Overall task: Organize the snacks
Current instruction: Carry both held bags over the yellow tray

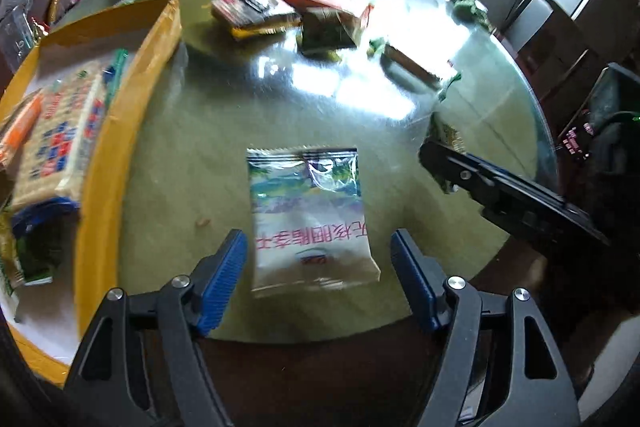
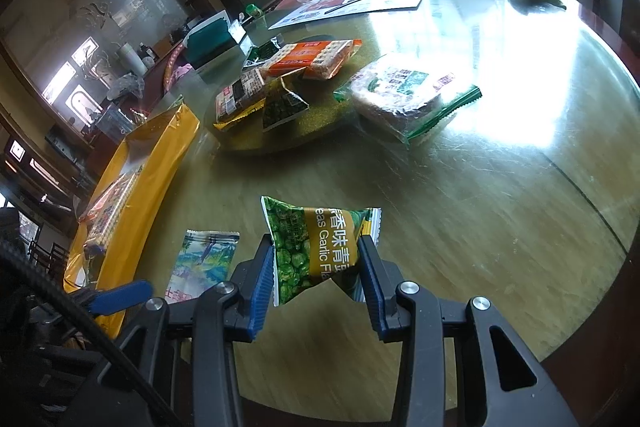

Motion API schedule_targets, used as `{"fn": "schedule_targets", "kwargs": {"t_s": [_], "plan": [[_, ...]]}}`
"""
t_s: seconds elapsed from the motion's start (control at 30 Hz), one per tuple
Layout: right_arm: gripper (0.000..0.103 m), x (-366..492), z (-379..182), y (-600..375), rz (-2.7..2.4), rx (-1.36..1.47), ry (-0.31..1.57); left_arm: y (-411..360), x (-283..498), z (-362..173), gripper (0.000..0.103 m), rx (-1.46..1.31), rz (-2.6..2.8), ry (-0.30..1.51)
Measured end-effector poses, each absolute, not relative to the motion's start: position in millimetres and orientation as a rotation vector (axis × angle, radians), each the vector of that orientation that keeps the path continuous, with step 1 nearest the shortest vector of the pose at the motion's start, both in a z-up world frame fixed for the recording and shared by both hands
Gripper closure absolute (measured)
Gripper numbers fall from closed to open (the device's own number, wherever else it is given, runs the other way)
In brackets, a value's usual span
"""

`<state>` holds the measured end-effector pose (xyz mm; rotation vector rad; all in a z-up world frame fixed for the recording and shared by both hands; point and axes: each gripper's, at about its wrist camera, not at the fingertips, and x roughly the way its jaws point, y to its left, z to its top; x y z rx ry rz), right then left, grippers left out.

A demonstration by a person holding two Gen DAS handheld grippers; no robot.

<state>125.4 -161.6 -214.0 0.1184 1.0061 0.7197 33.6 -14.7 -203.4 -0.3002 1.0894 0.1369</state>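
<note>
White-blue snack pkt (image 1: 310, 215) flat on table; green pea pkt (image 2: 320, 251) upright, off table.

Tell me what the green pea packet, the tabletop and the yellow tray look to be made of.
Green pea packet: glossy plastic film, judging by its crinkles and crimped ends. Tabletop: probably glass, since it reflects window glare. Yellow tray: shiny, maybe foil-faced card; hard to tell.

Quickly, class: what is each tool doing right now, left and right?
Left tool: open, straddling the pale landscape-printed snack packet on the table, not gripping.
Right tool: closed on the green garlic-pea snack packet.
</note>
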Motion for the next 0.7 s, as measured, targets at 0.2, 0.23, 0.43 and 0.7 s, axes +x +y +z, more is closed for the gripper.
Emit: {"fn": "schedule_targets", "kwargs": {"t_s": [0.2, 0.23, 0.43, 0.7], "plan": [[0.063, 123.6, -213.0, -165.3, 0.707, 0.110, 0.999, -20.1, 38.8, -212.6, 0.029, -0.241, 0.203, 1.074], [0.063, 123.7, -212.9, -165.7, 0.706, 0.111, 0.997, -20.1, 38.5, -213.4, 0.031, -0.231, 0.207, 1.067], [0.063, 120.8, -209.1, -166.1, 0.720, 0.133, 0.970, -11.2, 27.1, -209.7, 0.045, -0.227, 0.219, 0.996], [0.063, 115.5, -201.1, -156.8, 0.738, 0.128, 0.939, 4.1, 8.5, -192.1, 0.045, -0.318, 0.186, 0.923]]}}
